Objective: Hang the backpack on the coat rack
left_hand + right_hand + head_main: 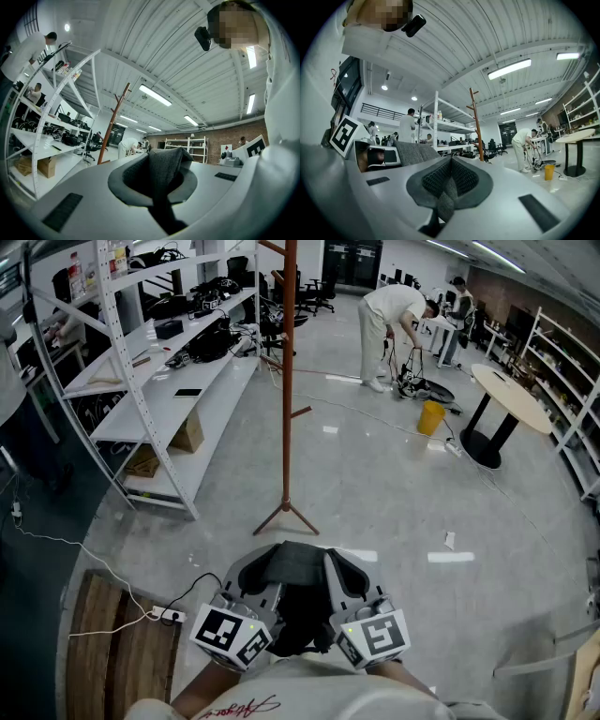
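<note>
The backpack (pixel 296 579) is dark grey fabric held low in front of me, between both grippers. My left gripper (pixel 255 579) is shut on a fold of that fabric (pixel 161 166), which fills the gap between its jaws. My right gripper (pixel 344 577) is likewise shut on a grey woven piece (pixel 447 180). Most of the bag hangs hidden below the grippers. The coat rack (pixel 289 381) is a brown pole on a spread foot, standing on the floor straight ahead. Its forked top (pixel 123 93) shows in the left gripper view, and its pegs (pixel 474 101) show in the right gripper view.
White shelving (pixel 178 381) with bags and boxes runs along the left. A person (pixel 389 320) bends over near a yellow bucket (pixel 431 415), beside a round table (pixel 511 399). A power strip (pixel 169 615) with its cable lies by wooden boards (pixel 112 643) at the lower left.
</note>
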